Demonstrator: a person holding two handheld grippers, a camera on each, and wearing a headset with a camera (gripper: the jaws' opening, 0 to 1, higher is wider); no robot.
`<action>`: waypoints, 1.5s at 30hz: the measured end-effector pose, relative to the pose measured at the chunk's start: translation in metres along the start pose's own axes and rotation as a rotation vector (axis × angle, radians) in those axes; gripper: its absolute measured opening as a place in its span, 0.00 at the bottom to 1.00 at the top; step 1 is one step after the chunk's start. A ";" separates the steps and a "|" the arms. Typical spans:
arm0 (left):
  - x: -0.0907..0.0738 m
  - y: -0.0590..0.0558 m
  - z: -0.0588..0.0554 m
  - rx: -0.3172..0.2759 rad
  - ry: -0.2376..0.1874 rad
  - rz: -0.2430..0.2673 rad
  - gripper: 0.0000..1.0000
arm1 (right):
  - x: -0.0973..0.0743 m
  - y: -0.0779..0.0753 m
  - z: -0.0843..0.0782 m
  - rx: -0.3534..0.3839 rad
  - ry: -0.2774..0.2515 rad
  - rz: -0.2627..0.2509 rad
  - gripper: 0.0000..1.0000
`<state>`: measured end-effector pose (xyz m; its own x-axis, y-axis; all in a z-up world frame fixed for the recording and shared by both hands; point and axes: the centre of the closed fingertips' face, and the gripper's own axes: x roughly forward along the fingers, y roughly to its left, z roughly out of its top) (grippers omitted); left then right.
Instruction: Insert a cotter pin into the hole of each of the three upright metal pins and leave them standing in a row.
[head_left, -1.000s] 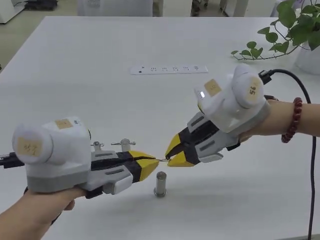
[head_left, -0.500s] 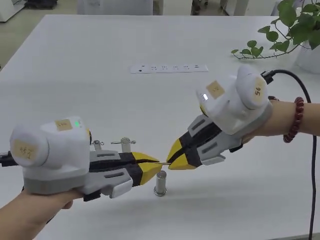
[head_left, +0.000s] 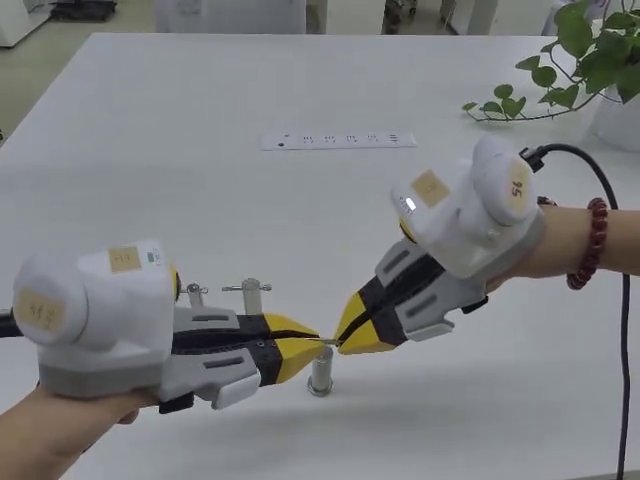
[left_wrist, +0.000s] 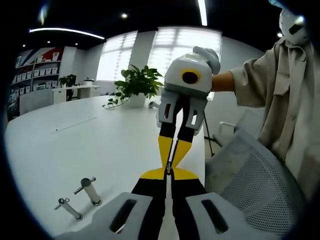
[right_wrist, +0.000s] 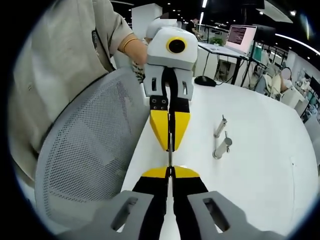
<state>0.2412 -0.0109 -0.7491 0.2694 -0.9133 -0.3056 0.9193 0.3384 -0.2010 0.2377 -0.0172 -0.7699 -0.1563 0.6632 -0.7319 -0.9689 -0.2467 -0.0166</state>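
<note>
Yellow-tipped left gripper (head_left: 300, 352) and right gripper (head_left: 347, 338) met tip to tip, each with jaws pinched narrow on the thin cotter pin (head_left: 326, 343) bridging them. Just under the tips a bare metal pin (head_left: 320, 374) stood upright on the white table (head_left: 200, 180). Behind the left gripper, two fitted pins (head_left: 250, 291) stood side by side, cotter pins through them. Farther back lay a power strip (head_left: 338, 140), with a plant (head_left: 590, 50) at far right.

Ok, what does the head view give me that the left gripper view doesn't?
Head view adds the bare third metal pin standing near the claw tips. Left gripper view adds a mesh chair, a person's beige sleeve and windows. Both share the left claw and right claw shut on one cotter pin, the two metal pins already fitted, and the plant.
</note>
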 end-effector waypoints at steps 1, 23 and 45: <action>0.000 -0.001 -0.001 0.002 0.002 -0.007 0.00 | 0.000 0.002 0.000 0.001 0.004 0.007 0.02; 0.001 0.000 0.005 0.034 -0.037 0.024 0.13 | -0.003 0.002 0.001 0.037 0.048 -0.014 0.01; 0.001 0.013 -0.003 0.029 -0.053 0.107 0.33 | -0.013 -0.005 -0.031 0.177 0.173 -0.089 0.02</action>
<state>0.2521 -0.0066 -0.7550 0.3807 -0.8831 -0.2742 0.8921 0.4288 -0.1424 0.2502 -0.0464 -0.7816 -0.0488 0.5427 -0.8385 -0.9982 -0.0554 0.0223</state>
